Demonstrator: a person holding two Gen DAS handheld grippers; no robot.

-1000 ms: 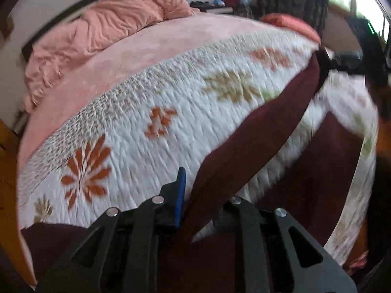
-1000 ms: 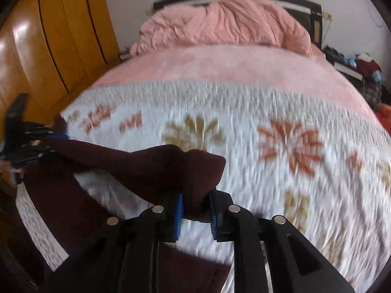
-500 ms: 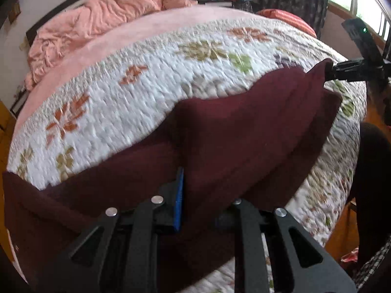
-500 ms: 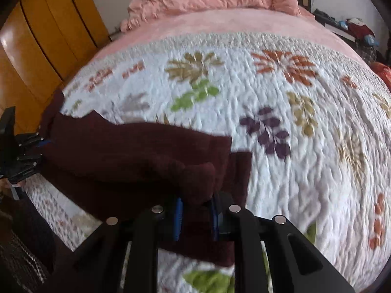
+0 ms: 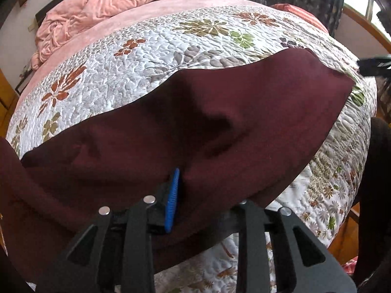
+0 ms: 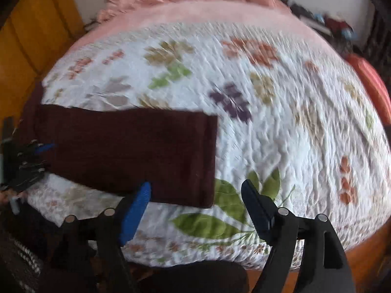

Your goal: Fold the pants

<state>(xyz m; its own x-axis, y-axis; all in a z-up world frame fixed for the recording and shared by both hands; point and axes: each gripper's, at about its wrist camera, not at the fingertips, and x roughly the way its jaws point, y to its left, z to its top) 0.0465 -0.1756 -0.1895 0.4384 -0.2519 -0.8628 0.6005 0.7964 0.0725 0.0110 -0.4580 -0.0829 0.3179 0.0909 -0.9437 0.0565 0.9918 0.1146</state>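
So the big change: a second ago I have one leg of the pants (image 6: pixel 132 151) pinched up in the air with both grippers, and now it's down flat on top of the other leg, lying as one long dark-red strip on the quilt (image 6: pixel 281 134), near the quilt's front edge. To me that means the leg-over-leg fold is basically done and the next fold along the length is what's left.

My right gripper (image 6: pixel 195 193) is letting go. Its jaws are swinging wide apart, the blue pad sits just over the near edge of the strip and the other finger is out over the green leaf print, past the end of the pants. Nothing's pinched in there anymore.

My left gripper (image 5: pixel 205 190) is at the other end of the pants, and it's only starting to open. The fabric is bunched up between its fingers and draped over one of them, pad against cloth, so I'd say it hasn't really released yet.
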